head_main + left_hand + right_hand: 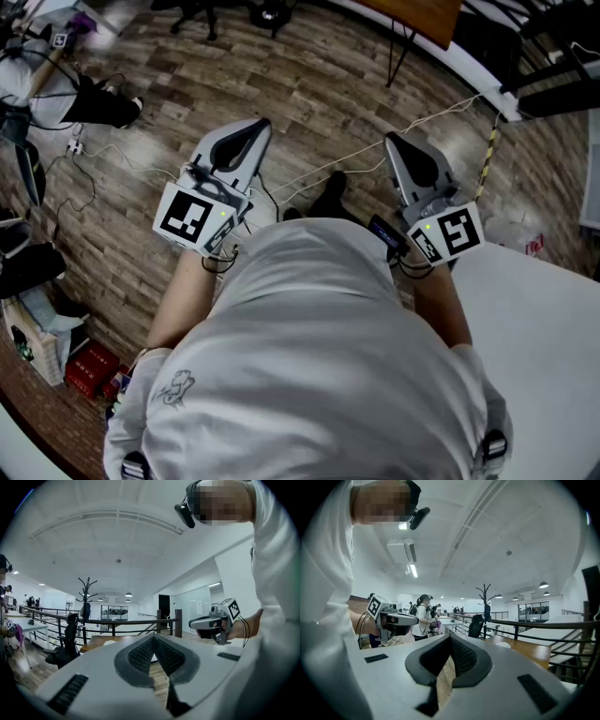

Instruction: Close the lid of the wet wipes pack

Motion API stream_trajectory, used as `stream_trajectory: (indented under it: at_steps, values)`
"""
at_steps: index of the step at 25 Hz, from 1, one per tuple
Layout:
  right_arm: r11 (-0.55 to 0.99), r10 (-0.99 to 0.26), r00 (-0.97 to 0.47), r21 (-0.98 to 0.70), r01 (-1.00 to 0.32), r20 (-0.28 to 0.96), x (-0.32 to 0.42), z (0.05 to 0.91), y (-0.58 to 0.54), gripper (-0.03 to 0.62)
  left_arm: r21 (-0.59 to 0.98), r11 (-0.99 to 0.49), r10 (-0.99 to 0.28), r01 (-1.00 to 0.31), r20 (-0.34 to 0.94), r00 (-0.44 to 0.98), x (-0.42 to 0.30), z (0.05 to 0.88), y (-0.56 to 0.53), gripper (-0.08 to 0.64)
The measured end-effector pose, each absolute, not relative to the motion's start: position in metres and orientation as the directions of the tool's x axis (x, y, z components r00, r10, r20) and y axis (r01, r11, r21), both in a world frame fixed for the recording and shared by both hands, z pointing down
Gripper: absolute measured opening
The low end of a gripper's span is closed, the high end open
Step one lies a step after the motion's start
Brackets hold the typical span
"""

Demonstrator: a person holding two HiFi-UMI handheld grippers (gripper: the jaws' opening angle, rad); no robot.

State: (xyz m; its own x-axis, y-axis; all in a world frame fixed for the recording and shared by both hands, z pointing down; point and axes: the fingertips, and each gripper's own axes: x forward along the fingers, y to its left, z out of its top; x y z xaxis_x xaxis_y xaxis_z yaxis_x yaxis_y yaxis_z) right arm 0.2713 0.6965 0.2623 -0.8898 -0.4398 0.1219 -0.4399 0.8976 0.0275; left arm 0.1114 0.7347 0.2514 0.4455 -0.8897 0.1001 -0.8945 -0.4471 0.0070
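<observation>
The left gripper [255, 131] and the right gripper [394, 142] are held out ahead of the person's white shirt [319, 375]. They are well apart and both point away over open wooden plank floor [309, 84], with nothing close to either tip. The nearest edge belongs to the white table [553, 328]. It runs just beside the right gripper's marker cube [455, 232] and fills the lower right of the head view. A white cable [328, 169] trails across the planks between the two grippers, and a yellow-and-black striped pole [487, 155] slants beyond the right one. Clutter lines the left side of the floor, with red boxes [89, 366] among it.

Both pairs of jaws are together, tips meeting, with nothing between them.

A pale packet with a red mark [527, 242] sits at the table's far edge, near the right gripper. It is too small to tell whether it is the wet wipes pack, or whether it lies on the table or past it.

The gripper views show a large office with a white ceiling and round ceiling lights. There is a dark railing [122, 620], a coat stand [86, 595] and a black office chair [68, 641] in front of the railing.

Counted: two grippers, two marker cubes, one white table, one striped pole, one packet, one coat stand
</observation>
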Motion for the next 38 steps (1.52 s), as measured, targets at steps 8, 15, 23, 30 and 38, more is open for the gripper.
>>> stream_trajectory:
  at_steps: [8,15,23,30,38]
  values:
    - [0.898,-0.439,-0.891,0.010,-0.441,0.118,0.274,0.267,0.673,0.032,0.009,-0.473,-0.876,-0.881,0.098,0.472,0.117,0.252,0.710,0.012]
    - [0.906,-0.419,-0.903,-0.024,-0.423,0.091,0.286,0.267,0.636,0.032,0.011,-0.473,-0.875,-0.881,0.117,0.470,0.129,0.256,0.674,0.012]
    - [0.912,-0.407,-0.910,-0.030,-0.410,0.081,0.303,0.273,0.573,0.034,0.022,-0.452,-0.883,-0.892,0.129,0.451,0.140,0.264,0.609,0.012]
    - [0.922,-0.378,-0.924,-0.067,-0.382,0.067,0.325,0.277,0.509,0.034,0.118,-0.414,-0.901,-0.903,0.089,0.425,0.157,0.261,0.544,0.012]
    - [0.928,-0.351,-0.935,-0.112,-0.355,0.056,0.343,0.276,0.466,0.034,0.116,-0.384,-0.912,-0.916,0.107,0.396,0.172,0.264,0.506,0.012]
